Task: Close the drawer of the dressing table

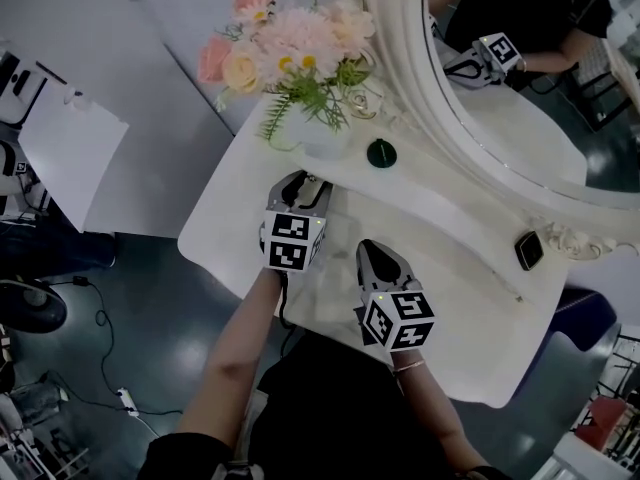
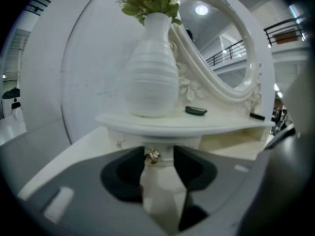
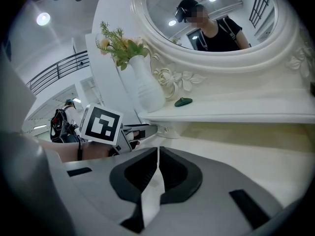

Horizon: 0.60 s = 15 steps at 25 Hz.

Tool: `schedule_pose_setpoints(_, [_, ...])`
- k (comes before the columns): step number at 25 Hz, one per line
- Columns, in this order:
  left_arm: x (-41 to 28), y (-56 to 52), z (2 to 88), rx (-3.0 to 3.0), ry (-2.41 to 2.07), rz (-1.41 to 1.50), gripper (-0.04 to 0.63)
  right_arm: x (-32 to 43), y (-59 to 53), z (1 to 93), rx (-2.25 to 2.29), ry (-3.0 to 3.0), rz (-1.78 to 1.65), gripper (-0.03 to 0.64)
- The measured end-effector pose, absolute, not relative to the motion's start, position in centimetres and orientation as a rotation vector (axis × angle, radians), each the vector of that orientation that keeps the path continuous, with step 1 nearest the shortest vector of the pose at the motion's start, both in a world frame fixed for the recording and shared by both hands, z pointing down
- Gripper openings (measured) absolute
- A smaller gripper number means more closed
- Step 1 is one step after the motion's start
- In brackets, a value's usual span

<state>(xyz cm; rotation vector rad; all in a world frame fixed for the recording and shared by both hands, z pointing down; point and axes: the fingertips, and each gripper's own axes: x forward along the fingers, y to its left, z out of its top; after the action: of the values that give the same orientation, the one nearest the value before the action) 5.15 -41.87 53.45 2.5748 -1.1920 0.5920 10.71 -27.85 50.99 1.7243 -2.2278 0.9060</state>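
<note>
The white dressing table (image 1: 470,268) has a small drawer (image 3: 171,129) under its raised shelf, with a metal knob (image 2: 152,155). My left gripper (image 2: 160,156) is open, and the knob sits between its jaws, close to the left one. In the head view the left gripper (image 1: 300,190) points under the shelf edge by the vase. My right gripper (image 3: 157,152) is shut on nothing, hovering over the tabletop to the right of the left gripper (image 3: 143,131). I cannot tell how far the drawer stands out.
On the shelf stand a white vase of flowers (image 1: 320,133), a dark green lid-like piece (image 1: 381,153) and a small black device (image 1: 528,250). The oval mirror (image 1: 520,68) rises behind. Cables and equipment lie on the floor at the left (image 1: 60,298).
</note>
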Motion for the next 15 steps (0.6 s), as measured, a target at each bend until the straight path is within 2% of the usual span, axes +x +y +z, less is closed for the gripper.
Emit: schedule_pose_setpoints(15, [3.1, -38.7, 51.5, 2.583, -1.230, 0.590, 0.160, 10.1, -26.5, 49.0, 1.766, -2.253, 0.828, 0.005])
